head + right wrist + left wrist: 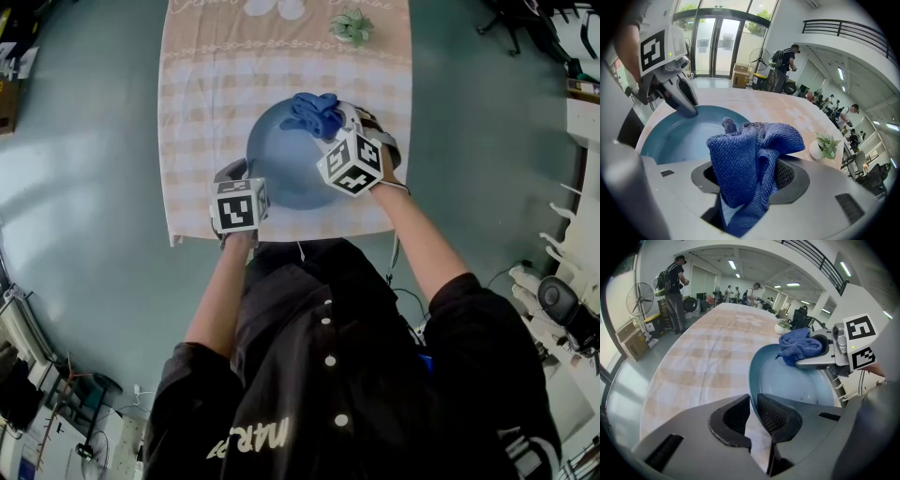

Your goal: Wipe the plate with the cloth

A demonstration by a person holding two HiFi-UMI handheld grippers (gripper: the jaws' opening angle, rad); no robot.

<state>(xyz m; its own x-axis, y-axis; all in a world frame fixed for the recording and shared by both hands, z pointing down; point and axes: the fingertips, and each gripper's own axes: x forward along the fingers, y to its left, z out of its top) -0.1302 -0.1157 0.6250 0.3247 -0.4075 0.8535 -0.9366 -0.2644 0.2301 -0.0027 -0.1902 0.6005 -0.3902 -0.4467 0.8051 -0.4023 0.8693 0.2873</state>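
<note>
Left gripper point(751, 401): jaws narrow, pinching near rim of blue plate point(797, 380). Right gripper point(750, 176): jaws clamped on bunched blue cloth point(740, 154), wad sticking out past tips. Cloth over far side of plate, by rim; contact with surface unclear. Plate sits on pink checked tablecloth point(197, 122), close to table's near edge. Small potted plant point(352, 26) well beyond plate, at far end. People point(672, 282) standing further back in hall.
</note>
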